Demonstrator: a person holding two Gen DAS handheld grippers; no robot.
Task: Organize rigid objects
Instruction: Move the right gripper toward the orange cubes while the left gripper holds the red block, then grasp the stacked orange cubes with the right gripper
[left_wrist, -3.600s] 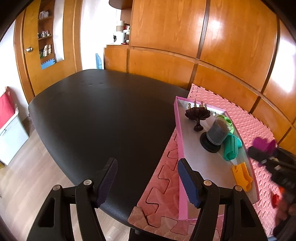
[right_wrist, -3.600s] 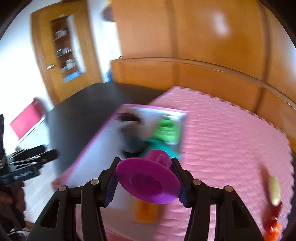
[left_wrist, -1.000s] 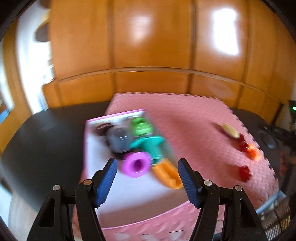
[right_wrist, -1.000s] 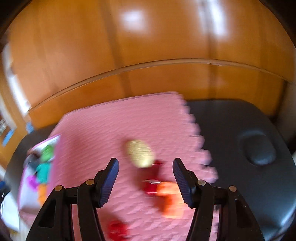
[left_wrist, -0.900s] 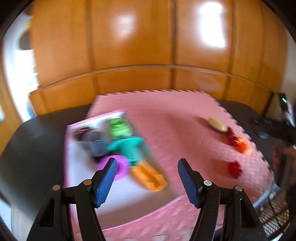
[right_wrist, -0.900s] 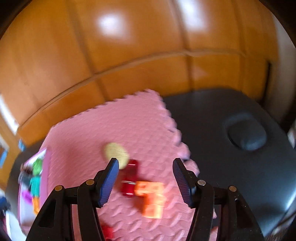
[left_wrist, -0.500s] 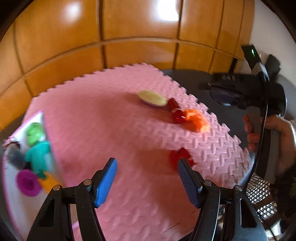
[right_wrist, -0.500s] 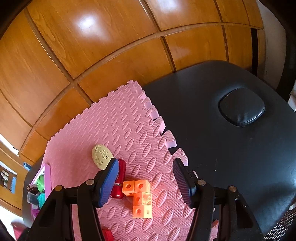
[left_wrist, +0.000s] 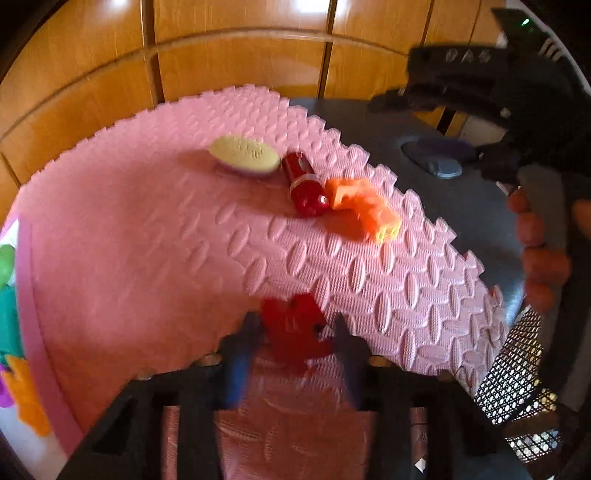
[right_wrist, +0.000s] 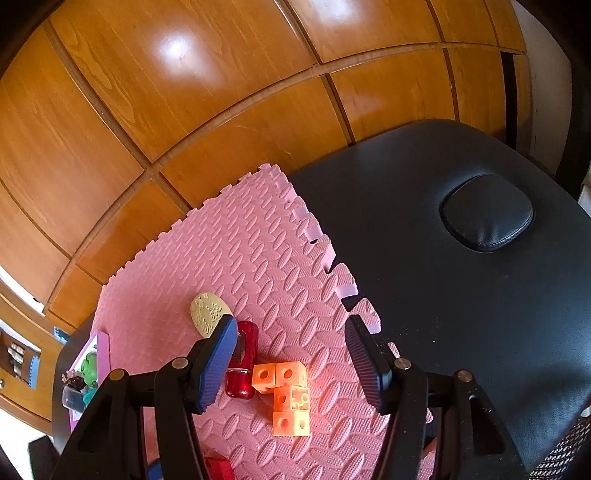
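A red toy piece (left_wrist: 295, 328) lies near the front edge of the pink foam mat (left_wrist: 147, 240). My left gripper (left_wrist: 295, 347) is down over it, its jaws closing, the piece between the blurred pads and touching both. Further back lie a pale yellow oval (left_wrist: 243, 153), a red cylinder (left_wrist: 304, 184) and joined orange cubes (left_wrist: 365, 208). My right gripper (right_wrist: 291, 354) hovers open above the orange cubes (right_wrist: 288, 395), with the red cylinder (right_wrist: 242, 369) by its left finger and the yellow oval (right_wrist: 208, 314) beyond. Nothing sits between its pads.
A pink-rimmed tray (left_wrist: 26, 295) holding sorted toys stands at the mat's left end. The mat lies on a black padded table (right_wrist: 461, 332) with an oval cushion (right_wrist: 487, 218). Wooden wall panels rise behind. A hand (left_wrist: 543, 258) and a mesh chair back (left_wrist: 513, 369) are at the right.
My left gripper swung from the tray rightward across the mat, dropped onto the red toy piece, and its jaws narrowed around it. The right gripper settled over the orange cubes and held still.
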